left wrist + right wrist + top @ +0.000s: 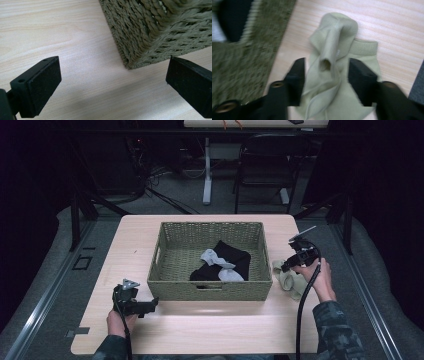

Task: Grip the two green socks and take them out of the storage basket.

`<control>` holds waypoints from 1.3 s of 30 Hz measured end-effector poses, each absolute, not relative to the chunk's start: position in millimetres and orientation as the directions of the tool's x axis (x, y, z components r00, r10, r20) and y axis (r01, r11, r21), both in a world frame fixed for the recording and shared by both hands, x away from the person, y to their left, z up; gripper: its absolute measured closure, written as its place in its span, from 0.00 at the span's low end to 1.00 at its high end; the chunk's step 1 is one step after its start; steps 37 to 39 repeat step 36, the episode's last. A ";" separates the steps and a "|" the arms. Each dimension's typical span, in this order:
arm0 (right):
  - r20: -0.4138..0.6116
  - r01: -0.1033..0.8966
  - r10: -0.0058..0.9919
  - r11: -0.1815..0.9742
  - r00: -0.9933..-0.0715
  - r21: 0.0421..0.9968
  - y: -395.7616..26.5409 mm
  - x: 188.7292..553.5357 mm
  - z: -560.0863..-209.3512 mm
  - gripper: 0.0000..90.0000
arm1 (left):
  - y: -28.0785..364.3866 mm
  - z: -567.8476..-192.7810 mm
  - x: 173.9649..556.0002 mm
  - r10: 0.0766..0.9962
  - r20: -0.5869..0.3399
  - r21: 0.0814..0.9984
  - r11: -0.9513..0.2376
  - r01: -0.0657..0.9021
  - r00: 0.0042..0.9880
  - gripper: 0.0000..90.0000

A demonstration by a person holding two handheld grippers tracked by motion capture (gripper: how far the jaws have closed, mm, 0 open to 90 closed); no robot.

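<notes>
Pale green sock (290,279) crumpled on table (200,325) just right of woven basket (210,290), under right gripper (286,266); left gripper (150,306) low by basket's near left corner; black and grey clothes (222,262) inside basket. Left gripper view: jaws wide apart, bare wood and basket corner (130,63) between. Right gripper view: jaws parted astride sock (329,75), pads beside the folds, not pressing.

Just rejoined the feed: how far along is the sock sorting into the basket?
Done: black and grey socks lie in the woven basket. In hand: the right gripper straddles the pale green sock on the table beside the basket, jaws apart, not yet gripping. Left: close on it and put it in. The left gripper waits open.
</notes>
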State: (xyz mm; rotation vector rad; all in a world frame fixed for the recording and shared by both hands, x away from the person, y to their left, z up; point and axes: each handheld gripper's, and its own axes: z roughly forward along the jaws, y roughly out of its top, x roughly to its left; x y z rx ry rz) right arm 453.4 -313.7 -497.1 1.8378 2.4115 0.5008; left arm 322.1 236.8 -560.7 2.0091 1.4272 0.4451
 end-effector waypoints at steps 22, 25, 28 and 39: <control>0.145 0.835 0.918 0.259 -0.368 0.485 -324.3 345.5 -483.1 0.00 | 235.3 -560.9 321.6 0.931 -0.077 0.664 -0.219 0.715 0.357 0.00; 0.128 0.810 0.915 0.267 -0.384 0.522 -325.3 335.2 -496.5 0.00 | 236.0 -561.1 321.4 0.934 -0.069 0.665 -0.220 0.714 0.351 0.00; 0.118 0.801 0.916 0.267 -0.384 0.536 -325.3 330.6 -503.3 0.00 | 236.3 -561.2 321.9 0.933 -0.069 0.662 -0.223 0.716 0.353 0.00; 0.081 0.778 0.919 0.276 -0.386 0.565 -330.8 324.9 -516.4 0.00 | 233.1 -561.1 322.3 0.931 -0.060 0.662 -0.233 0.713 0.360 0.00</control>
